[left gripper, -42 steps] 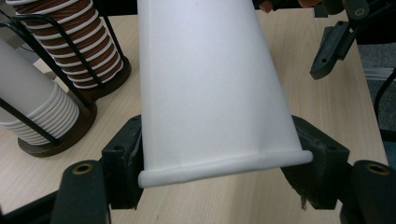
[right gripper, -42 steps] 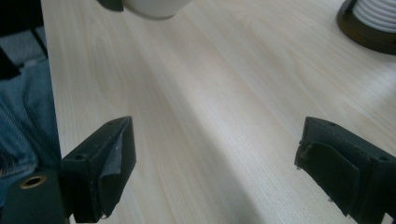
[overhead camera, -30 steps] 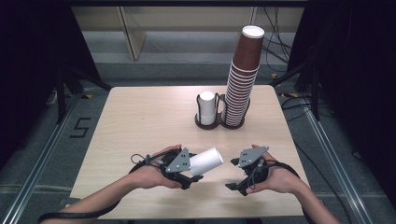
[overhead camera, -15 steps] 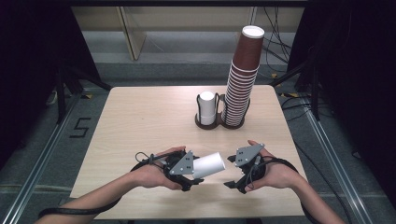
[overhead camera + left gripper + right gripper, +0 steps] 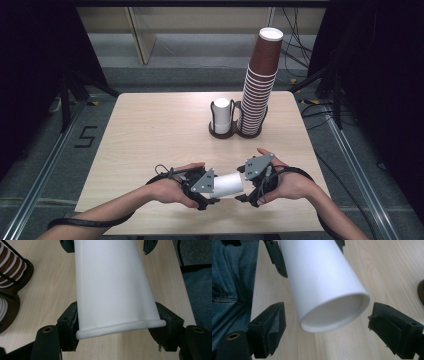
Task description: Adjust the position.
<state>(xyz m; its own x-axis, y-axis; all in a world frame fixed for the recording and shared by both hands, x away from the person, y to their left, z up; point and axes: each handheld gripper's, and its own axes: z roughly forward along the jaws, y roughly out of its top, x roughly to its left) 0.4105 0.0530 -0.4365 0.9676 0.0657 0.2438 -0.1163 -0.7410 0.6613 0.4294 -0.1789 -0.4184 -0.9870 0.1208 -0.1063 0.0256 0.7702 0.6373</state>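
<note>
Both tongs meet the white cup (image 5: 229,184): left tongs (image 5: 216,192) grip its rim, right tongs (image 5: 324,332) gape around its base.

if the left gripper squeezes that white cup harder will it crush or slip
Probably crush: the white paper cup already looks flattened at its rim between the left gripper pads. Its smooth taper might let it slide out. It likely weighs little.

place: lab recording bay | signs: floor rails (image 5: 47,186), black curtains (image 5: 30,75), trailing cables (image 5: 295,47)
</note>
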